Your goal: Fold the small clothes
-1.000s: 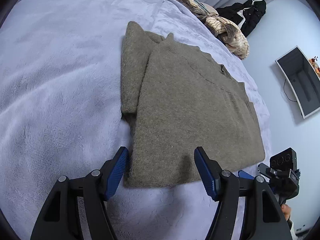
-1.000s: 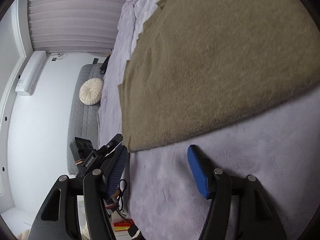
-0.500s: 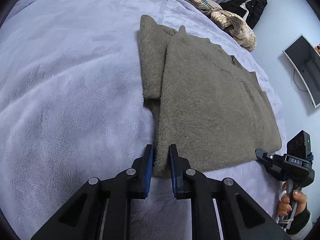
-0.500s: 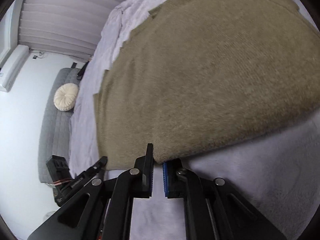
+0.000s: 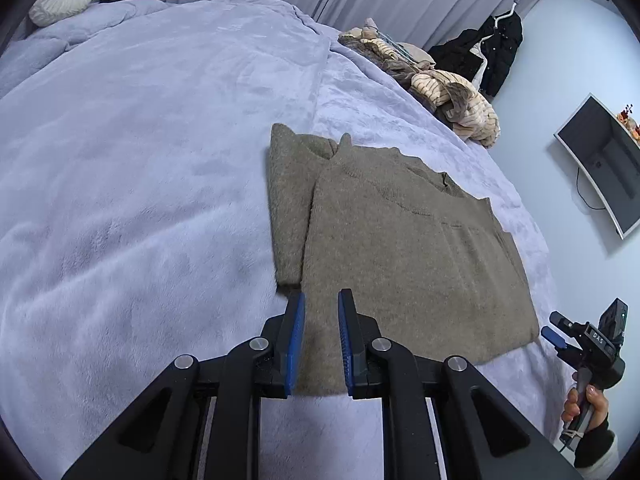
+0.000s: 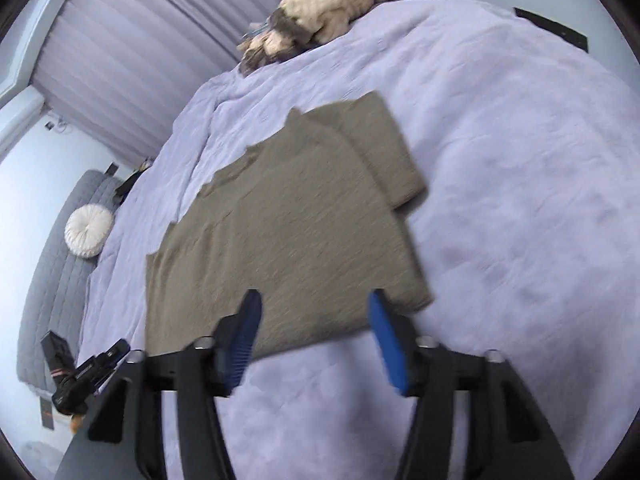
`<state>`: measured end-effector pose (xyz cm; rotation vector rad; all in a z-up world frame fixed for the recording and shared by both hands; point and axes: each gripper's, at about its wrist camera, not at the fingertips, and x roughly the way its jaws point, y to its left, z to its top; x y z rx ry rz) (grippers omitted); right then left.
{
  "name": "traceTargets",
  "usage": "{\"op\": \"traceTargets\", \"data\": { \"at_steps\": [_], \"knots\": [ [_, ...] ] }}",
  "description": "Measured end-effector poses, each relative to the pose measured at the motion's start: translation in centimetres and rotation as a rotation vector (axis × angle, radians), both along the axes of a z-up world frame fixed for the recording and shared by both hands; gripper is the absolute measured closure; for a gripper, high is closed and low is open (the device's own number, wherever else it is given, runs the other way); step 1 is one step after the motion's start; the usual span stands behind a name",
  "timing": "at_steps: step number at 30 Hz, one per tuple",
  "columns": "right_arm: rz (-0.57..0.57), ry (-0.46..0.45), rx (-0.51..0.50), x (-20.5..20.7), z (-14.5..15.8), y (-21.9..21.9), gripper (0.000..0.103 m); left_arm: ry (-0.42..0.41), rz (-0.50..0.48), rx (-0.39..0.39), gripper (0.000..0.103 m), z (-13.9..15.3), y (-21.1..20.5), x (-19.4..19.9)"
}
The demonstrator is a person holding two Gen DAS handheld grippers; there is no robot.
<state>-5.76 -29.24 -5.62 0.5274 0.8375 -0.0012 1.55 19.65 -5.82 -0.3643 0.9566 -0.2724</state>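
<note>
Flat on blanket (image 5: 140, 160), folded sweater (image 5: 400, 264).

My left tongs (image 5: 321, 340) sit low and point forward, their blue-padded fingers (image 5: 297, 340) drawn near each other with only a narrow slot showing between them. I cannot tell whether they pinch anything. My right tongs (image 6: 316, 336) are spread wide, the two blue pads (image 6: 387, 344) well apart and nothing between them; that view is smeared with motion blur. In the left view my right hand (image 5: 585, 404) is wrapped around its handle, off at the lower right.
</note>
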Motion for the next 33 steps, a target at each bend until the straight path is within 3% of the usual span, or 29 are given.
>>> {"op": "traceTargets", "data": {
  "at_steps": [1, 2, 3, 5, 6, 9, 11, 13, 17, 23, 27, 30, 33],
  "knots": [
    [-0.006, 0.023, -0.012, 0.8, -0.3, -0.6, 0.037, -0.003, -0.004, -0.002, 0.085, 0.1, -0.5, 0.4],
    [0.002, 0.041, -0.011, 1.4, -0.6, -1.1, 0.044, -0.002, -0.008, -0.004, 0.085, 0.1, -1.0, 0.9],
    [0.015, 0.07, -0.003, 2.2, -1.2, -1.4, 0.065, 0.0, -0.014, -0.001, 0.085, 0.1, -1.5, 1.5],
    [0.021, 0.127, 0.007, 3.0, -2.2, -1.9, 0.093, -0.002, -0.014, 0.021, 0.085, 0.0, -2.7, 2.3],
    [0.027, 0.134, 0.0, 3.0, -2.2, -1.9, 0.097, -0.004, -0.013, 0.039, 0.085, -0.1, -3.1, 2.6],
    [0.007, 0.165, -0.117, 2.4, -2.7, -2.0, 0.097, 0.017, -0.003, 0.131, 0.085, -1.6, -4.0, 3.8],
    [-0.021, 0.188, -0.082, 2.0, -4.0, -3.2, 0.097, 0.085, 0.013, 0.133, 0.085, -3.8, -3.6, 4.7],
    [-0.045, 0.17, -0.018, 1.3, -4.0, -3.9, 0.097, 0.098, 0.026, 0.092, 0.085, -4.5, -3.0, 4.8],
    [-0.045, 0.129, -0.066, 0.2, -1.9, -3.0, 0.096, 0.062, 0.027, 0.123, 0.085, -2.5, -2.5, 4.5],
    [0.006, -0.024, -0.113, 1.8, 2.4, -0.3, 0.093, 0.011, 0.054, 0.101, 0.085, -0.2, -2.9, 7.3],
    [0.056, -0.004, -0.11, 4.6, 1.5, 2.0, 0.093, 0.015, 0.07, 0.123, 0.085, -0.8, -4.2, 9.8],
    [0.073, 0.025, -0.127, 6.3, -0.1, 3.0, 0.093, 0.071, 0.09, 0.165, 0.085, -2.8, -4.5, 11.0],
    [0.058, 0.066, -0.122, 6.9, -1.9, 2.7, 0.093, 0.073, 0.094, 0.144, 0.085, -3.8, -4.1, 10.8]
  ]
}}
